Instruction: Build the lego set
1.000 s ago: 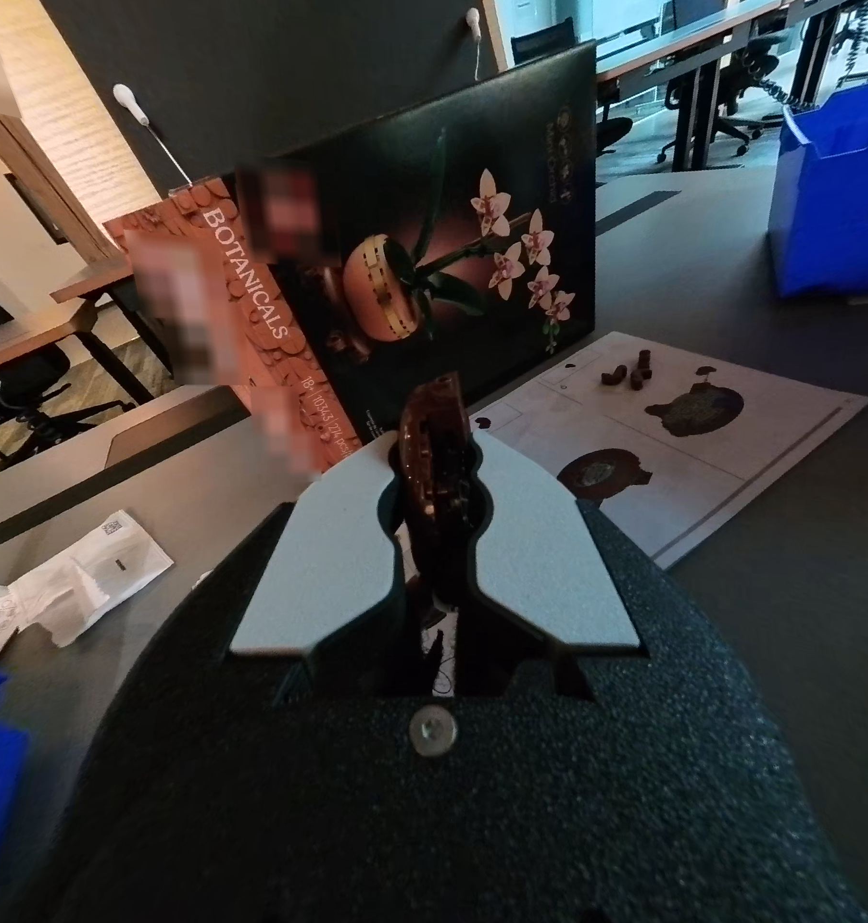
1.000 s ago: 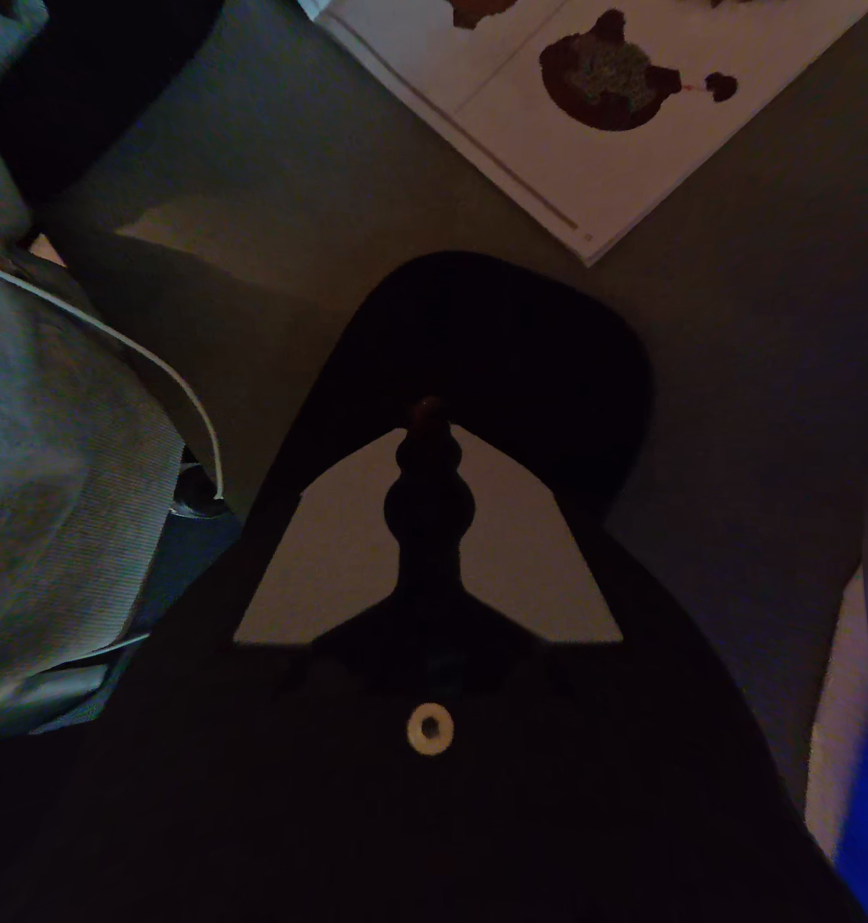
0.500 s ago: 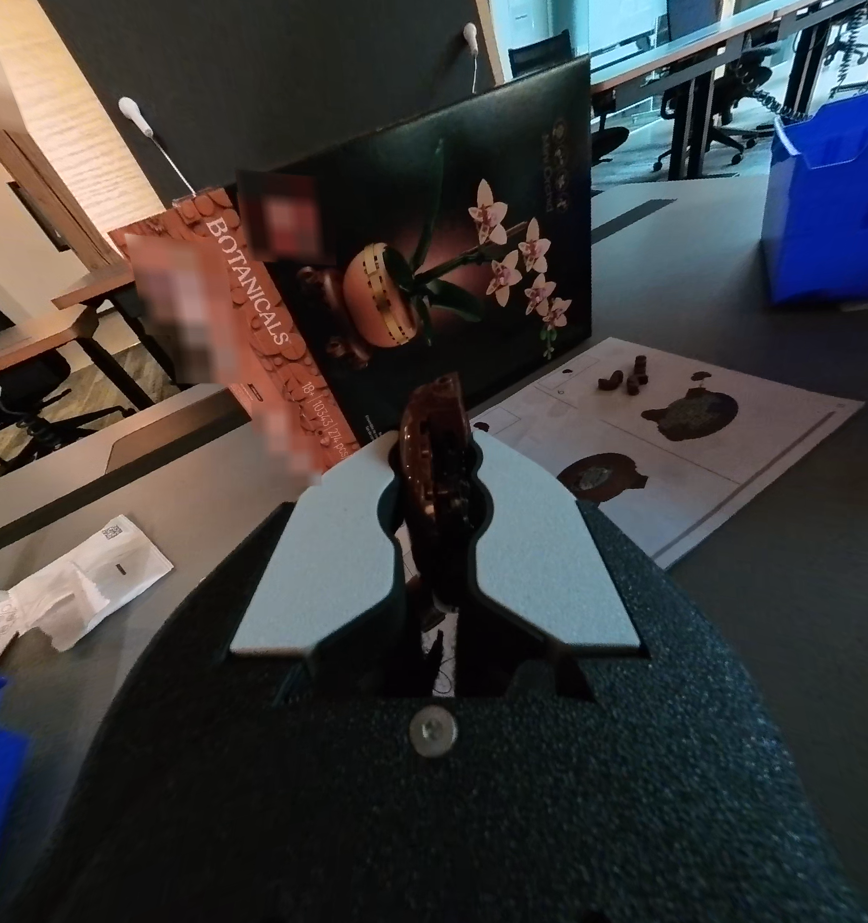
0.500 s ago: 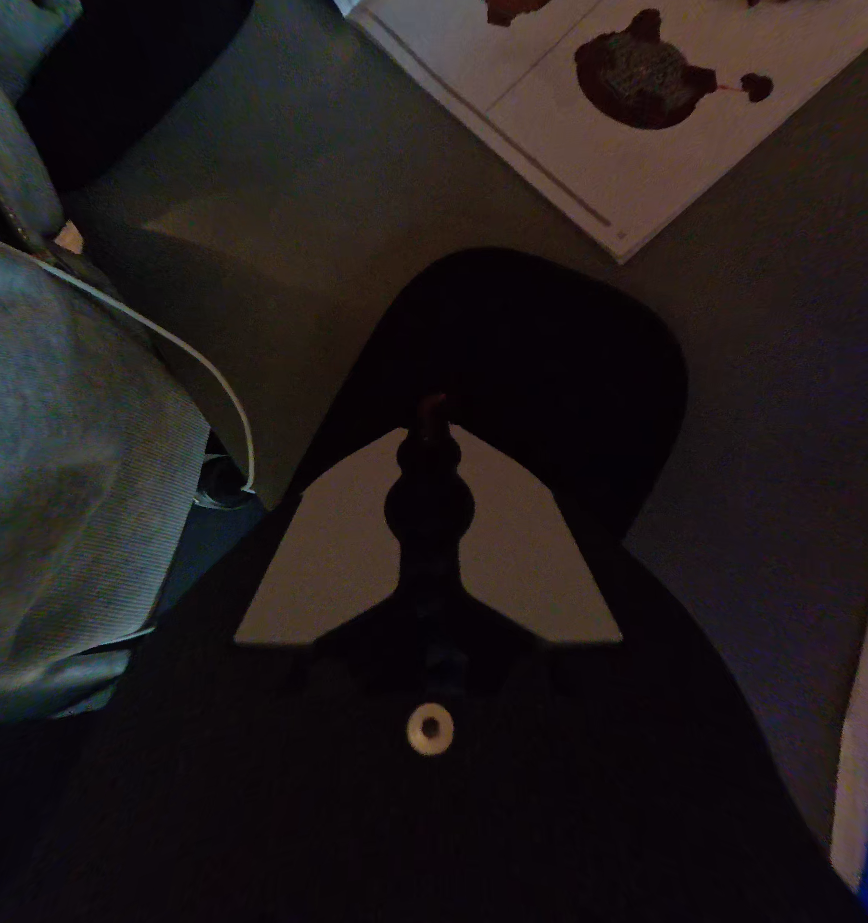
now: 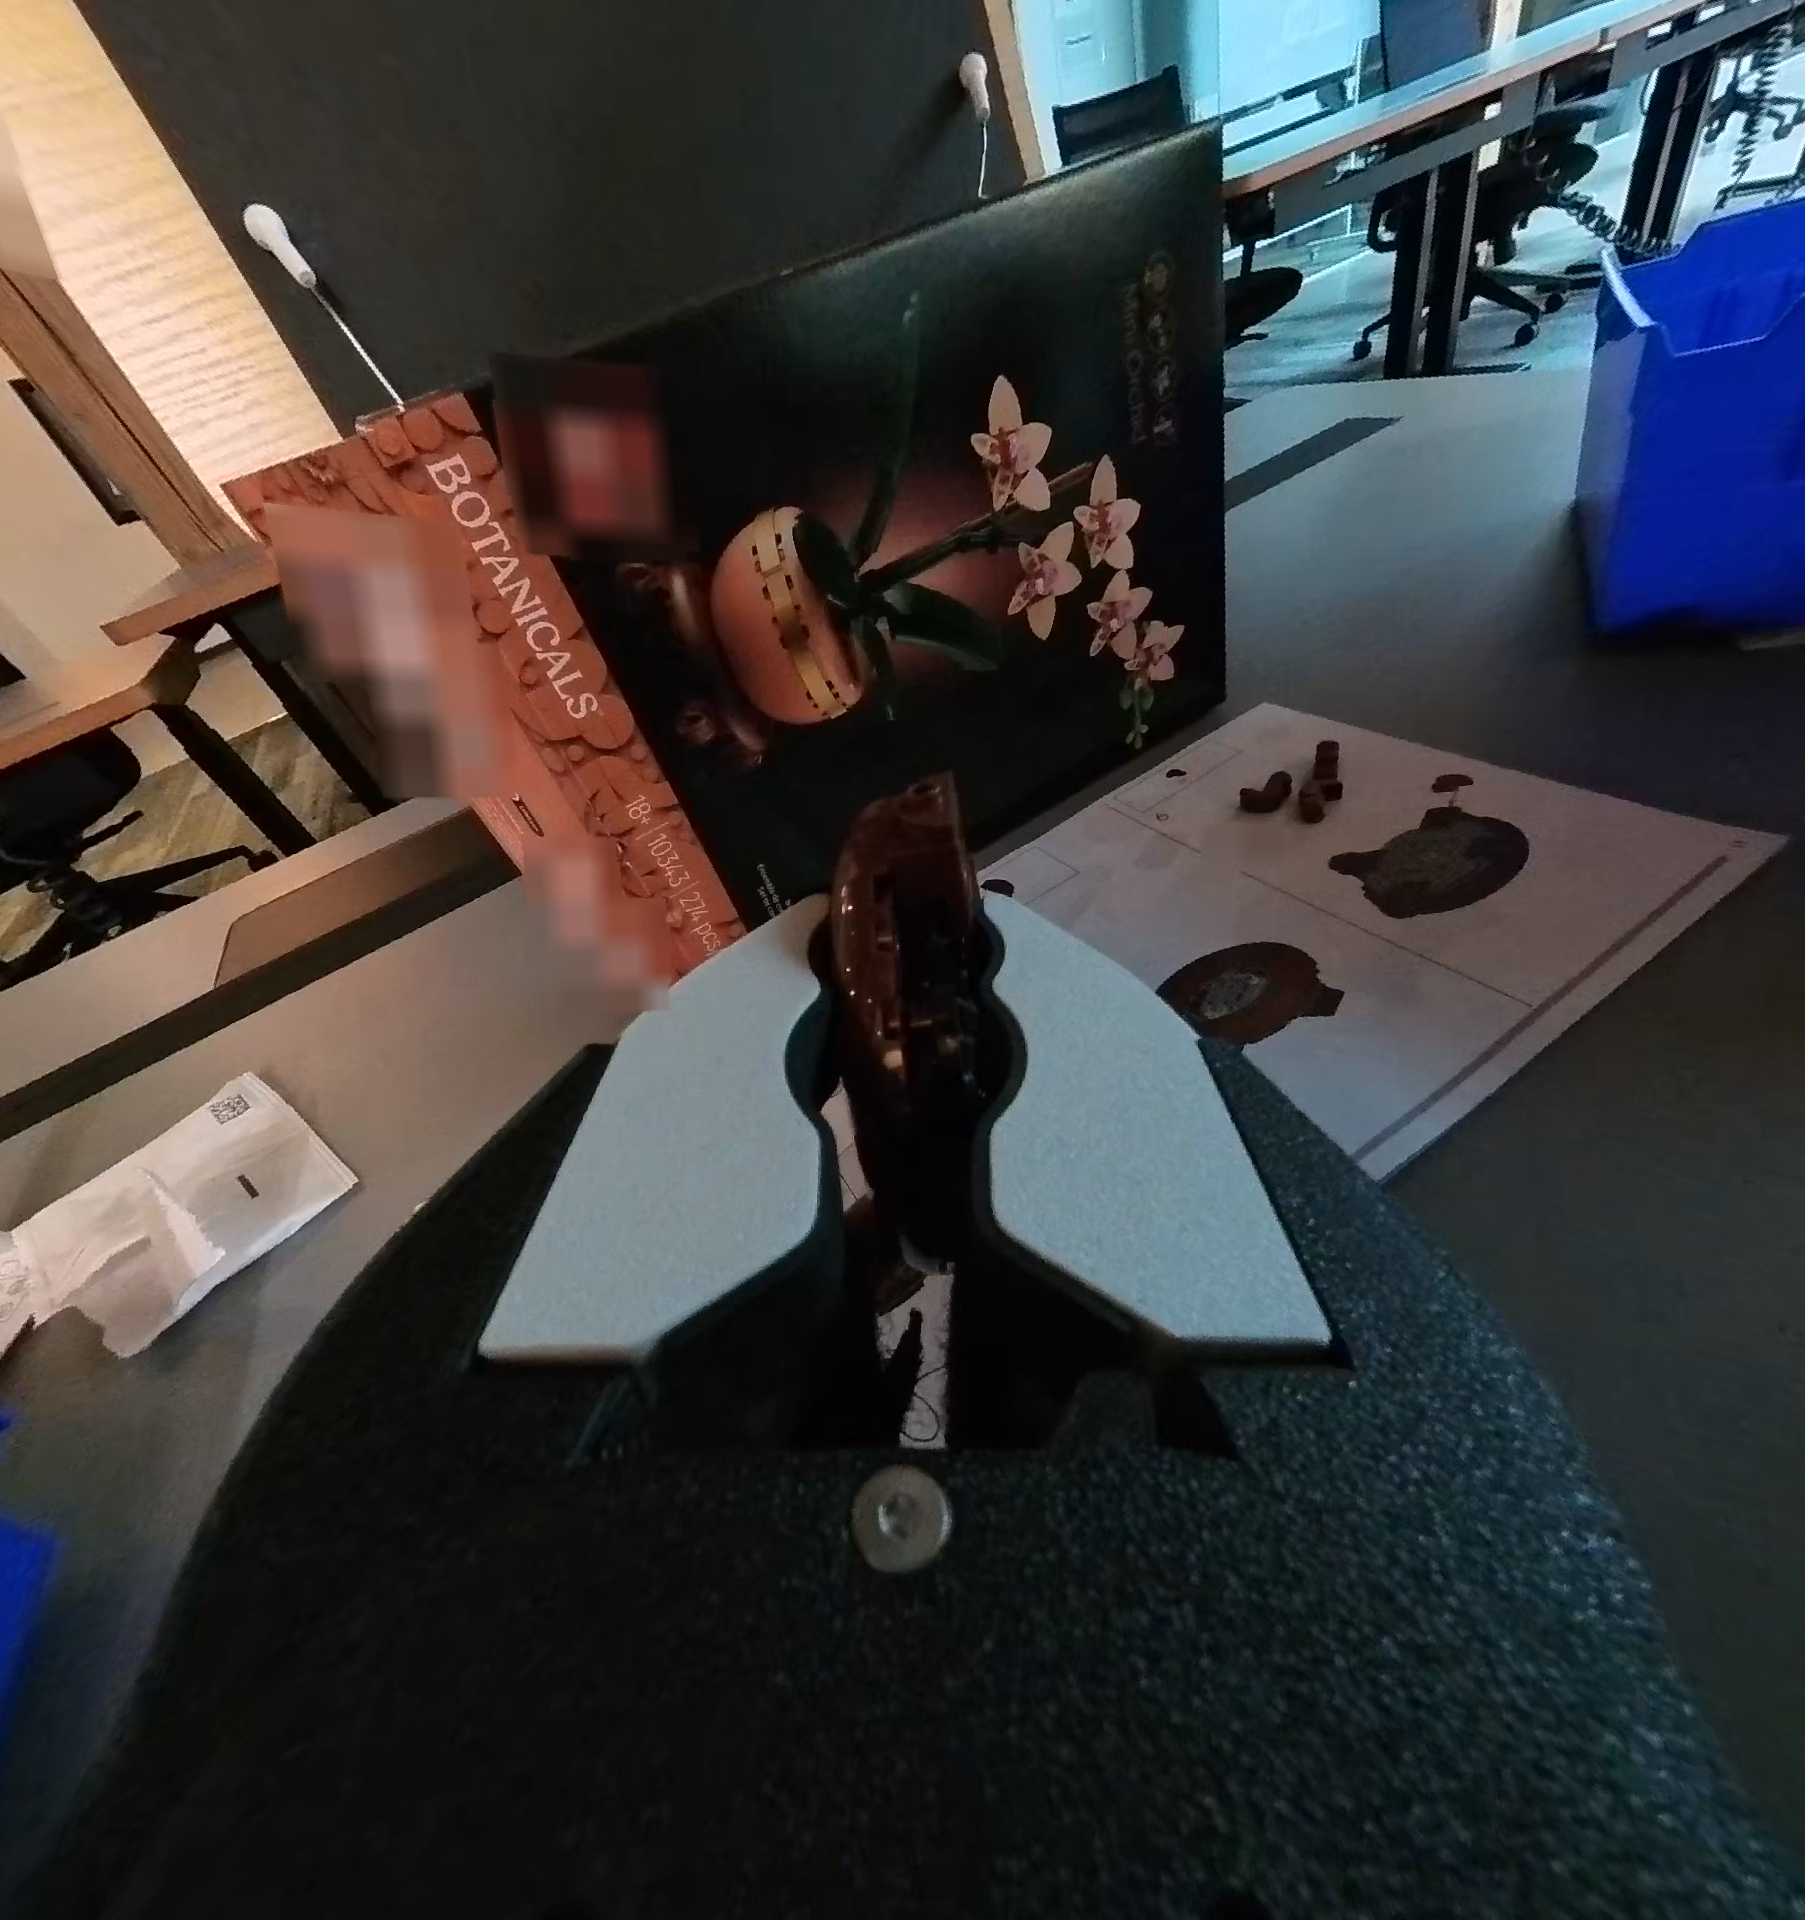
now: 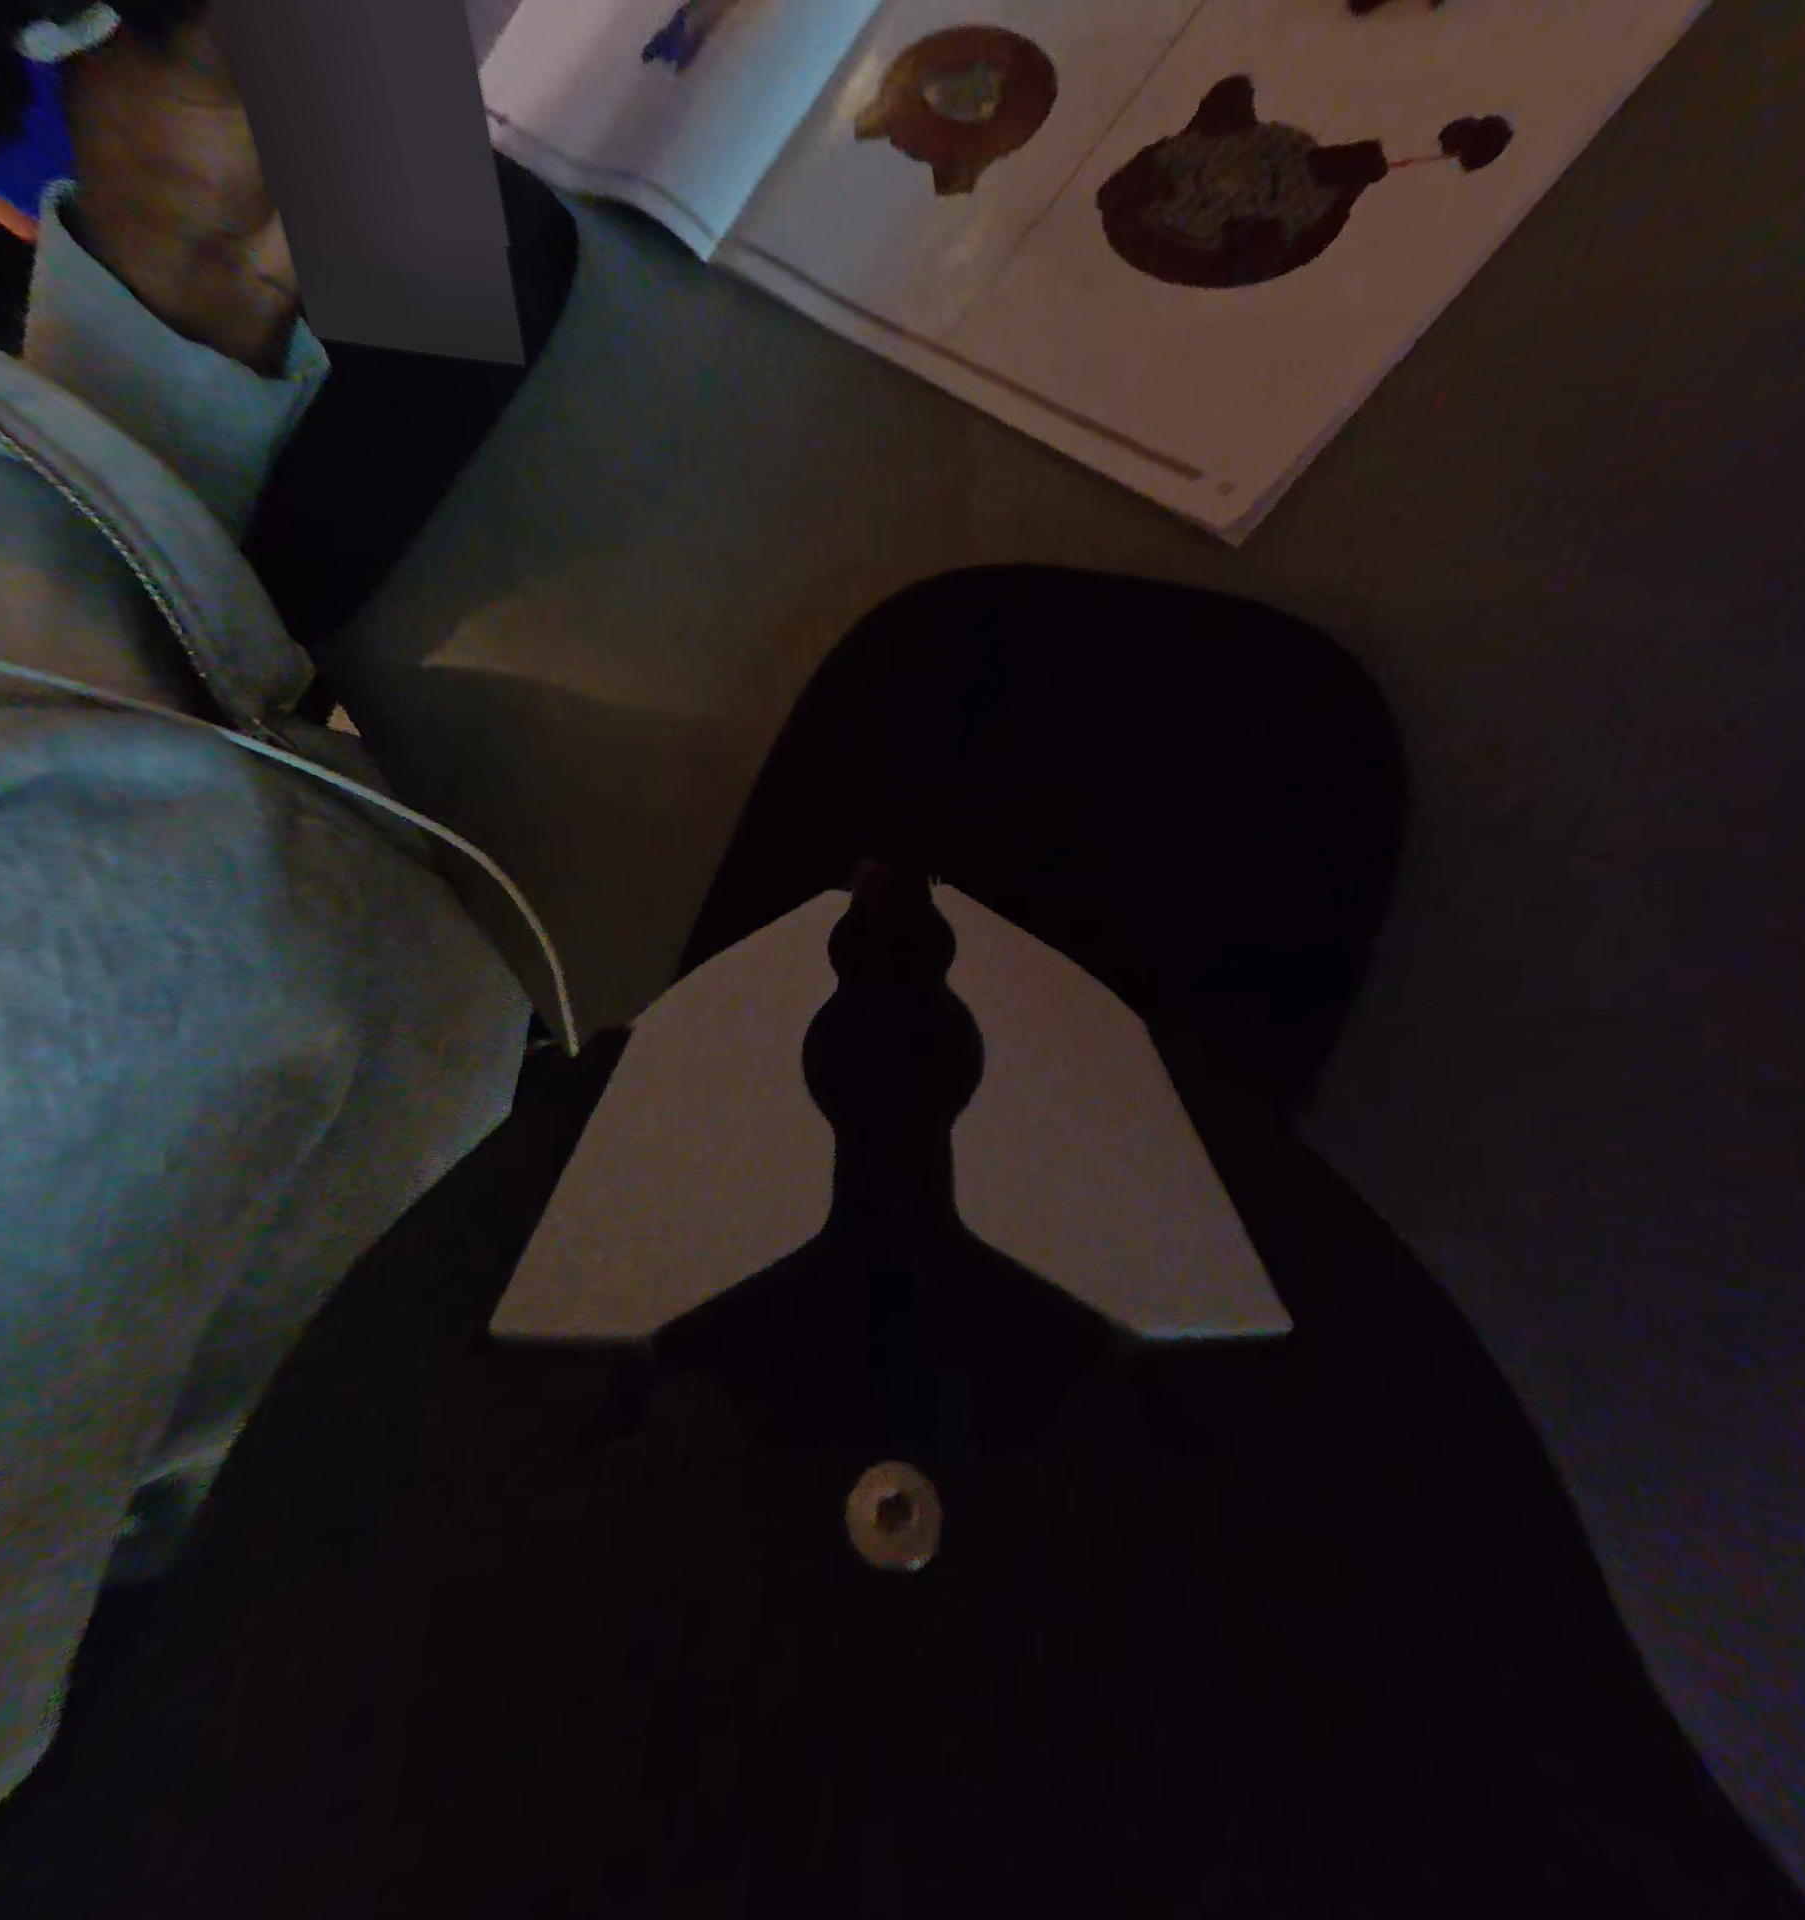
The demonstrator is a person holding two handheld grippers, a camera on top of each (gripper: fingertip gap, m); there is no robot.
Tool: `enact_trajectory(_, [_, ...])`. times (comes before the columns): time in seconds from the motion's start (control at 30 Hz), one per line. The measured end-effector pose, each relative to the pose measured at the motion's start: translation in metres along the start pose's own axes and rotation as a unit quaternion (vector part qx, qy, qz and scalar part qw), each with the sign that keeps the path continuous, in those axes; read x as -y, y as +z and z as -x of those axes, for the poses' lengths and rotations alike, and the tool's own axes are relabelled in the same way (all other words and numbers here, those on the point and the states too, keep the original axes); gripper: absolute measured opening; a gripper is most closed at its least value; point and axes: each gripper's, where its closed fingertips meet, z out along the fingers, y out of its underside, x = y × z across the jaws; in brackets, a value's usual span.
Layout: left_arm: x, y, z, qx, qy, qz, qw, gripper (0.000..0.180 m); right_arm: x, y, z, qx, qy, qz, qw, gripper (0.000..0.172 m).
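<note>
Left wrist view: we see the left gripper (image 5: 903, 997) with its fingers (image 5: 711, 1122) pinching a dark brown brick assembly (image 5: 903, 935), which stands upright between them and projects past the tips. Beyond the fingers a dark box (image 5: 877, 582) printed with a potted orchid stands on the grey bench (image 5: 1604, 1299). Ahead and to the right of the fingers an open booklet (image 5: 1397, 935) lies flat, with a few small brown pieces (image 5: 1293, 795) on its far page. A blue bin (image 5: 1729, 416) stands well to the right, beyond the booklet. Left of the fingers lies a torn white bag (image 5: 150, 1226).

Right wrist view: we see the right gripper (image 6: 893, 894) in deep shadow above the bench (image 6: 1604, 831). Its fingers (image 6: 690, 1143) stand nearly together; a small reddish-brown bit (image 6: 872, 883) shows at the tips, but we cannot tell what it is or whether it is pinched. The booklet (image 6: 1033, 312) lies ahead of the fingers. A grey sleeve (image 6: 150, 987) fills the left side.
</note>
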Motion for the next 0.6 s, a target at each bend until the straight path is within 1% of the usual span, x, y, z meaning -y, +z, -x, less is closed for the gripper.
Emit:
enact_trajectory(0.1, [-0.0005, 0.0005, -0.0003, -0.001, 0.000, 0.001, 1.000, 0.021, -0.0080, 0.0046, 0.0004, -0.023, -0.006, 0.033, 0.999, 0.010])
enact_trajectory(0.23, [0.0000, 0.0007, -0.0015, -0.004, 0.000, 0.000, 1.000, 0.021, -0.0082, 0.0058, 0.0006, -0.026, 0.010, 0.036, 0.999, 0.010])
enact_trajectory(0.3, [0.0003, 0.0007, -0.0020, -0.005, 0.000, 0.000, 1.000, 0.021, -0.0086, 0.0063, 0.0006, -0.032, 0.004, 0.040, 0.999, 0.010])
enact_trajectory(0.5, [0.0013, 0.0000, -0.0013, -0.004, -0.001, -0.003, 1.000, 0.021, -0.0092, 0.0066, 0.0013, -0.081, -0.074, 0.066, 0.992, 0.013])
enact_trajectory(0.6, [0.0015, 0.0000, -0.0021, -0.005, 0.000, -0.003, 1.000, 0.021, -0.0087, 0.0065, 0.0006, -0.102, -0.101, 0.071, 0.987, 0.009])
